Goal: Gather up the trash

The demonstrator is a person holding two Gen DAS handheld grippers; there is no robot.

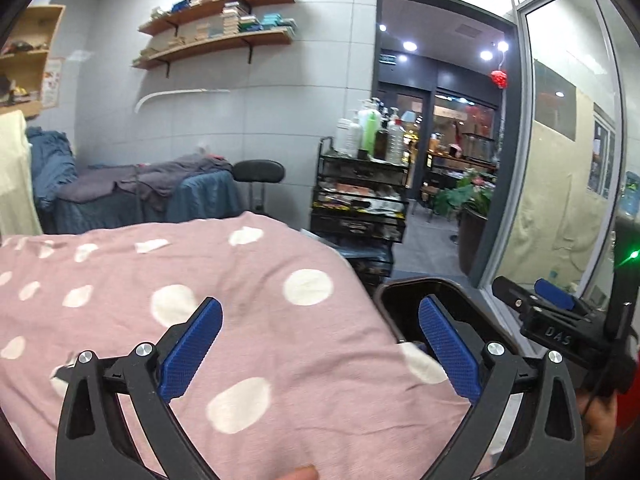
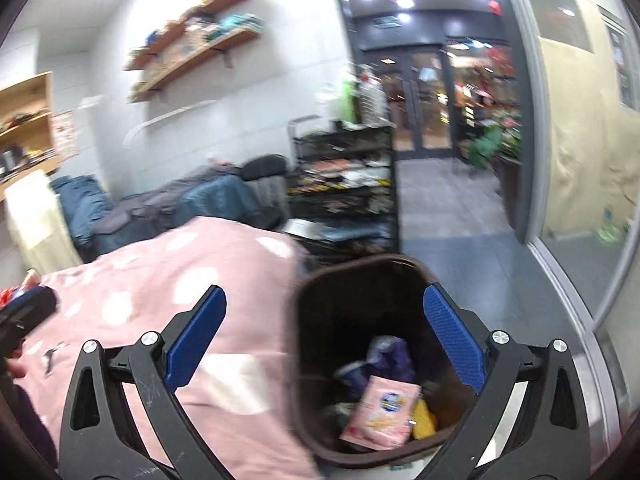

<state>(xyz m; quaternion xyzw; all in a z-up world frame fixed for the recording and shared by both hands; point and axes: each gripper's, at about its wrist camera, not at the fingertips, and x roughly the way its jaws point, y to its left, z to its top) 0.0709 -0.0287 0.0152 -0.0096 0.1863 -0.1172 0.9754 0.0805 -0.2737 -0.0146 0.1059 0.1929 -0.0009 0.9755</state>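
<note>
Both claws stand spread and empty: left claw (image 1: 320,344) above the polka-dot bedcover (image 1: 248,280), right claw (image 2: 324,340) above the brown waste bin (image 2: 320,288). Pink snack packet (image 2: 382,412) lies binned at 5 o'clock, so trash is contained.

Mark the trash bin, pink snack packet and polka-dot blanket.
trash bin (image 2: 320,280), right wrist view, left rim
pink snack packet (image 2: 384,412), right wrist view, packet's front face
polka-dot blanket (image 1: 248,280), left wrist view, pink cloth between dots

Raised letters "DAS" on the right gripper (image 1: 554,300) body; nothing else legible.
</note>
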